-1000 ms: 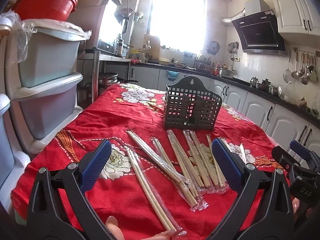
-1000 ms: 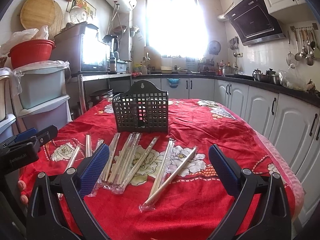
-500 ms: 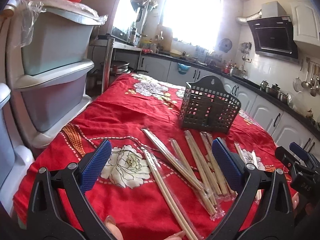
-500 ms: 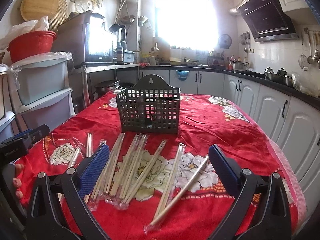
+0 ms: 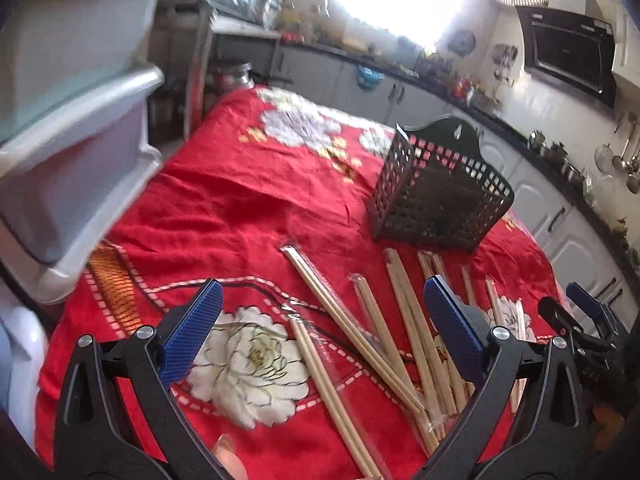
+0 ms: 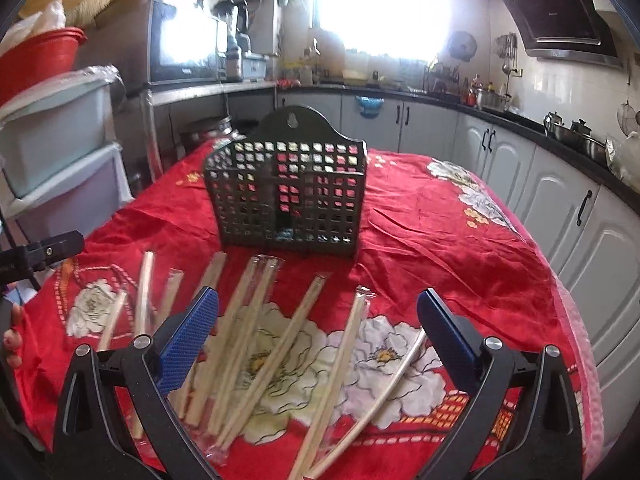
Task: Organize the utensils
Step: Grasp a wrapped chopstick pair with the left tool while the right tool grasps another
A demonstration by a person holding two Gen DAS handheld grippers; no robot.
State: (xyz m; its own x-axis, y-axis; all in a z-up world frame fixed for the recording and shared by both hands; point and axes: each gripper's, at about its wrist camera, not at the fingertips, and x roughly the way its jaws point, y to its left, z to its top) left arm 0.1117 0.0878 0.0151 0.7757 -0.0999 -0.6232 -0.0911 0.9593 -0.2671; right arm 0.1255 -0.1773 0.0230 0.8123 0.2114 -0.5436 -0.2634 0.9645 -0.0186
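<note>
Both sets of jaws are sitting wide apart, gripping nothing: left gripper (image 5: 320,328) and right gripper (image 6: 318,330) are hovering over the near edge of the counter (image 6: 460,248). Wrapped chopsticks (image 6: 276,344) are lying fanned across the red cloth between the grippers and the black mesh holder (image 6: 288,196), which is standing upright mid-counter. Bare cloth is lying open right of the holder; stacked bins (image 5: 72,128) are crowding the left edge.

Wrapped wooden chopstick pairs (image 6: 276,344) lie fanned flat on the counter between and just beyond the right jaws. A dark mesh utensil holder (image 6: 288,200) stands upright farther ahead, seemingly empty, though blur obscures it.
</note>
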